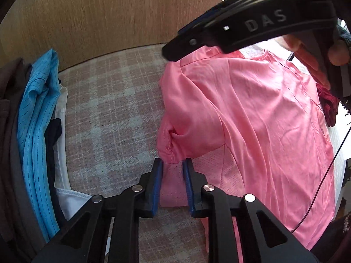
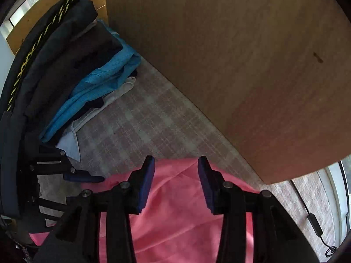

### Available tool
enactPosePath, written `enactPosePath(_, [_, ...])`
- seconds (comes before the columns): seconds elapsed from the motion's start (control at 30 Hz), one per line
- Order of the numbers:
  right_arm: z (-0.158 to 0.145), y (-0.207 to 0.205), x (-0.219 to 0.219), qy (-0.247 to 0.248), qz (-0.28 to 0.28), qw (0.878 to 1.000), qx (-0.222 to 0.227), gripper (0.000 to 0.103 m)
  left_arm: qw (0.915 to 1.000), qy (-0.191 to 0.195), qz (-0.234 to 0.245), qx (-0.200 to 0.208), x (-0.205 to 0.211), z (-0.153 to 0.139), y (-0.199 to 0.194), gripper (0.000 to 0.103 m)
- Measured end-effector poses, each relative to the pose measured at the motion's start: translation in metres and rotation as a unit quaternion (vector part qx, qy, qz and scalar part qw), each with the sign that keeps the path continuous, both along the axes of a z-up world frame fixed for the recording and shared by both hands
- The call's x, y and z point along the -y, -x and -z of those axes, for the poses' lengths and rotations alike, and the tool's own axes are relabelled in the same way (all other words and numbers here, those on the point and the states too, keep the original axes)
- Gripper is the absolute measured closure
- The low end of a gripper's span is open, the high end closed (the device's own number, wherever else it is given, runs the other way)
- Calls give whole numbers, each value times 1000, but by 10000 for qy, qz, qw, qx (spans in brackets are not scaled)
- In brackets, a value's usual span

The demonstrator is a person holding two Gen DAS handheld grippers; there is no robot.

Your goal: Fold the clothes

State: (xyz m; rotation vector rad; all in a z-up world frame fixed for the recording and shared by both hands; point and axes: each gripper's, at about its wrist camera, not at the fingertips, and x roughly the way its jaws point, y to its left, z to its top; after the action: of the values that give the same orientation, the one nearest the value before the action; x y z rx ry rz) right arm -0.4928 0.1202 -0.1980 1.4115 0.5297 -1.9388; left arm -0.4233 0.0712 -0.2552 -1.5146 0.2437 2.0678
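Note:
A pink shirt [image 1: 252,109] lies spread on the plaid-covered surface, one sleeve [image 1: 188,109] folded down along its left side. My left gripper [image 1: 172,164] is low at the sleeve's hem, open by a narrow gap. Pink mesh fabric lies between its blue pads [image 1: 158,182] without being pinched. My right gripper [image 2: 176,164] hovers open above the shirt's [image 2: 175,208] far edge, nothing between its fingers. From the left wrist view it [image 1: 173,50] hangs over the collar end, held by a hand [image 1: 311,65]. The left gripper [image 2: 87,178] shows side-on in the right wrist view.
A stack of folded clothes, blue [image 1: 37,120], dark and white, sits at the left edge of the plaid cover [image 1: 114,114]. A wooden panel [image 2: 241,65] rises right behind. A dark red garment [image 1: 329,105] and a thin black cable [image 1: 324,175] lie right of the shirt.

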Motion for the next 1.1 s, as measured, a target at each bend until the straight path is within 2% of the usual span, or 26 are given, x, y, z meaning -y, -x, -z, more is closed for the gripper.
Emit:
enactPosePath(0.13, [24, 2, 24, -313, -393, 9986, 182, 63, 9998, -205, -31, 11, 8, -2, -1, 101])
enactPosePath(0.17, [30, 3, 30, -392, -491, 9978, 228, 66, 9997, -234, -27, -12, 9, -4, -2, 101])
enactPosePath(0.2, [31, -1, 26, -426, -544, 9973, 240, 74, 9996, -263, -24, -34, 9, -6, -4, 101])
enactPosePath(0.23, [29, -5, 19, -436, -564, 9971, 283, 98, 9996, -292, -20, -56, 10, -8, -5, 101])
enactPosePath(0.27, [28, -9, 13, -444, -583, 9968, 326, 101, 9995, -321, -16, -78, 11, -9, -6, 101])
enactPosePath(0.4, [11, -24, -31, -579, -350, 9977, 72, 101, 9984, -544, 80, -119, 9, -21, -15, 101])
enactPosePath(0.53, [13, -33, -80, -1010, 161, 9946, 153, 101, 9919, -1002, 775, 114, -20, -32, -41, 100])
enactPosePath(0.6, [12, -36, -98, -1058, 439, 9932, 225, 100, 9905, -882, 1054, 43, -35, -36, -51, 96])
enactPosePath(0.63, [8, -37, -104, -1029, 581, 9928, 204, 99, 9916, -786, 1027, -48, -37, -40, -54, 97])
enactPosePath(0.7, [-6, -39, -102, -523, 645, 9962, 246, 89, 9914, -1002, 828, 132, -29, -45, -53, 97])
enactPosePath(0.77, [-17, -39, -90, -33, 691, 9969, 383, 56, 9915, -1061, 705, 279, -23, -41, -52, 97])
enactPosePath(0.9, [-21, -41, -35, 321, 511, 9976, 350, 55, 9933, -931, 608, 301, -14, -40, -58, 97])
enactPosePath(0.97, [-10, -33, -6, 229, 360, 9981, 447, 55, 9947, -864, 510, 235, -7, -42, -57, 97])
enactPosePath(1.0, [-2, -34, 2, -19, 294, 9988, 401, 55, 9954, -816, 470, 195, -3, -44, -55, 97])
enactPosePath(1.1, [21, -37, 28, -784, 96, 9966, 250, 55, 9964, -761, 340, 154, 8, -47, -47, 88])
